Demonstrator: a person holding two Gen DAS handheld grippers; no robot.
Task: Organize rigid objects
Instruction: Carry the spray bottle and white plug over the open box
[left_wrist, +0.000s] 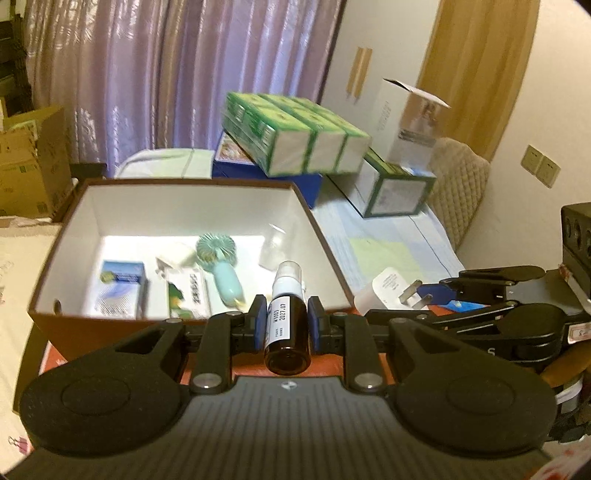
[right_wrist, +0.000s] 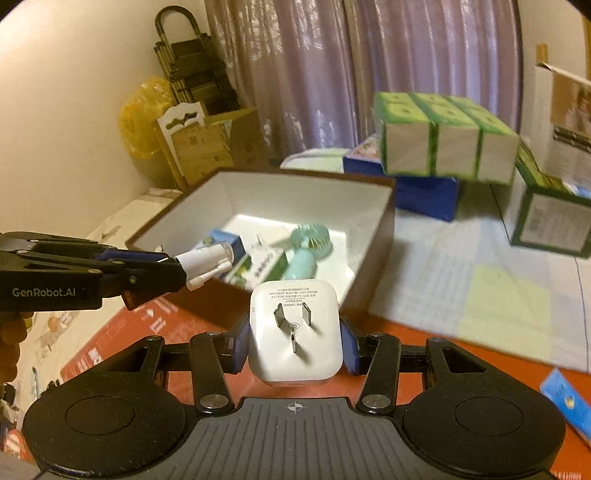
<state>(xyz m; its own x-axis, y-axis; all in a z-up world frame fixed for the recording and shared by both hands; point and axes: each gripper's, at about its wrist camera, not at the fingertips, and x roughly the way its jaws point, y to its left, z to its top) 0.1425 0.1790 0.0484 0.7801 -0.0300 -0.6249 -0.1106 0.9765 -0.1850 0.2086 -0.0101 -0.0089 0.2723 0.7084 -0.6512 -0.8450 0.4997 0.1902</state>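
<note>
Near brown box (left_wrist: 55, 258), L gripper (left_wrist: 286, 321) clamping amber spray btl (left_wrist: 287, 325), R gripper (right_wrist: 294, 345) gripping white plug adapter (right_wrist: 295, 332), mint fan (left_wrist: 221, 266) lying inside.

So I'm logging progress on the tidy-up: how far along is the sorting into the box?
Done: the box already holds a mint fan and some small cartons. In hand: the left gripper grips a brown spray bottle, the right gripper a white plug, neither in yet. Left: a blue packet on the red surface.
</note>
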